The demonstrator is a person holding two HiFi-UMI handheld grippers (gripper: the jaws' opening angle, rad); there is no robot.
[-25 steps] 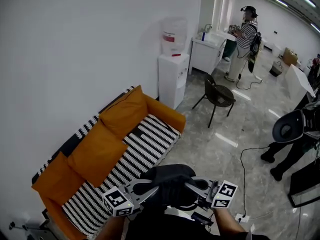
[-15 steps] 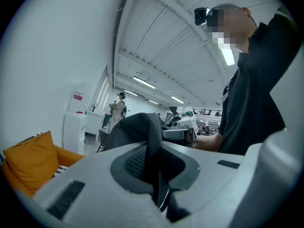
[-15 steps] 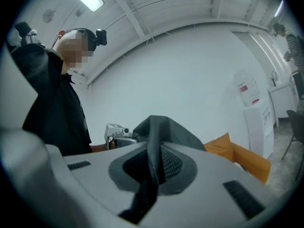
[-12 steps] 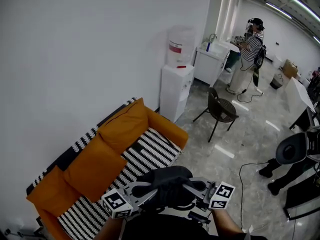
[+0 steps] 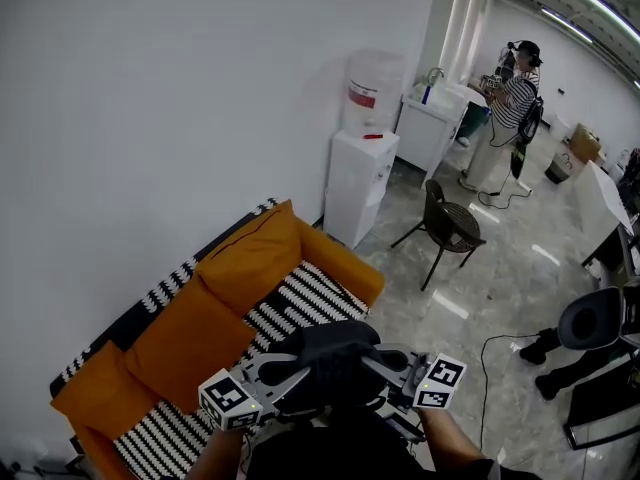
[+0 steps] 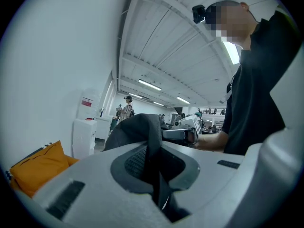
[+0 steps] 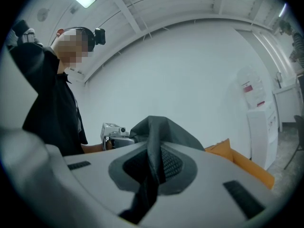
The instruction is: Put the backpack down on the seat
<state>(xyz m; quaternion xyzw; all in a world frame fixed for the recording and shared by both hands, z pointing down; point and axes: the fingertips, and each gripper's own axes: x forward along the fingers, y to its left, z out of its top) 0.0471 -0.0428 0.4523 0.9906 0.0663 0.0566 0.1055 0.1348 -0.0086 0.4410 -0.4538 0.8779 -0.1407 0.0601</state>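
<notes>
A black backpack (image 5: pixel 326 360) hangs low in the head view, held up between both grippers above the floor, just in front of the sofa. My left gripper (image 5: pixel 290 370) is shut on a fold of its dark fabric (image 6: pixel 153 148). My right gripper (image 5: pixel 378 365) is shut on another fold (image 7: pixel 153 161). Each gripper view shows the other gripper beyond the fabric: the right one (image 6: pixel 184 133) and the left one (image 7: pixel 114 134). The sofa's black-and-white striped seat (image 5: pixel 298 306) lies just beyond the backpack, with orange cushions (image 5: pixel 245 258) along its back.
A white water dispenser (image 5: pixel 358 180) stands against the wall past the sofa's far end. A dark chair (image 5: pixel 452 228) is on the marble floor. A person in a striped shirt (image 5: pixel 513 103) stands by a white counter (image 5: pixel 428 120). A cable (image 5: pixel 500 340) and an office chair (image 5: pixel 592 320) are at the right.
The sofa and room have slid slightly right and closer in the head view. The backpack stays held between both grippers at the bottom of the view, grips unchanged.
</notes>
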